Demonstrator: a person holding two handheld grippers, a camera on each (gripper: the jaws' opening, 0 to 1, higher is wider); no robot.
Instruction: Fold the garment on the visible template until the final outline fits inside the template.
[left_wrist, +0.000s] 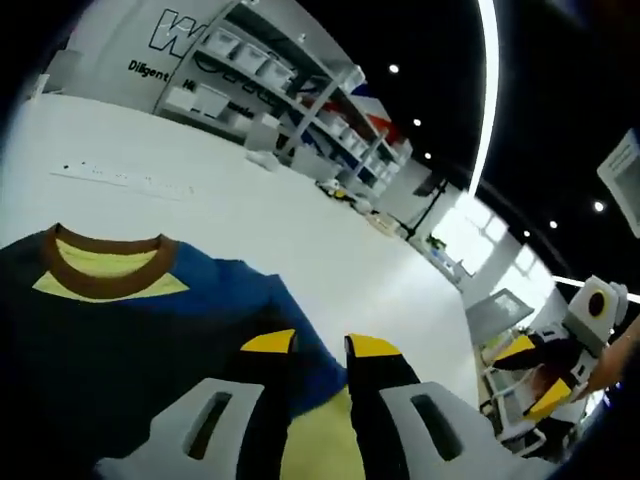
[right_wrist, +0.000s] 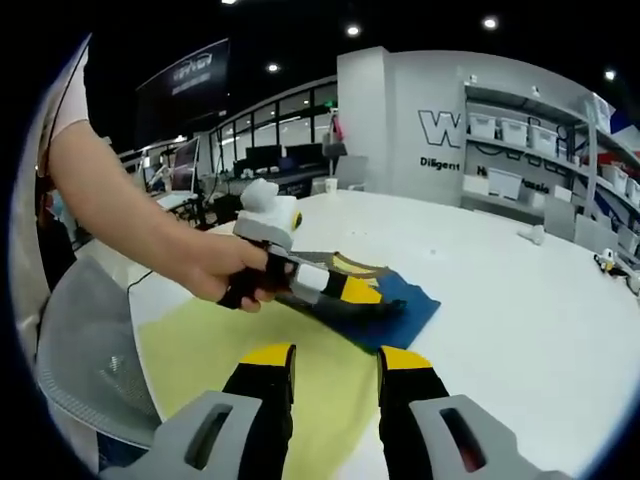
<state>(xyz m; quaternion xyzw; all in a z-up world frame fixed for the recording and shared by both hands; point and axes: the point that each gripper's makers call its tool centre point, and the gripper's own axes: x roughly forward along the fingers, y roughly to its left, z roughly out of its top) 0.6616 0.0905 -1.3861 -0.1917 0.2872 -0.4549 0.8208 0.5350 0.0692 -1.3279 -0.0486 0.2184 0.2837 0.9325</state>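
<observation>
A navy and blue shirt (left_wrist: 120, 340) with a brown collar (left_wrist: 100, 283) lies on a white table. The left gripper (left_wrist: 320, 345) hovers over the shirt's blue edge, its yellow-tipped jaws a narrow gap apart, with blue cloth and the yellow template (left_wrist: 320, 440) showing between them. In the right gripper view a hand holds the left gripper (right_wrist: 385, 305) low on the shirt (right_wrist: 410, 305), which rests partly on the template (right_wrist: 200, 350). The right gripper (right_wrist: 335, 358) stands open above the template with nothing between its fingers. It also appears far right, as the right gripper (left_wrist: 545, 375).
The white table (right_wrist: 520, 330) stretches wide to the right. A mesh chair back (right_wrist: 85, 345) stands at its near left edge. Shelves with bins (right_wrist: 520, 150) line the far wall. A power strip (left_wrist: 120, 178) and small items (left_wrist: 262, 158) lie far off on the table.
</observation>
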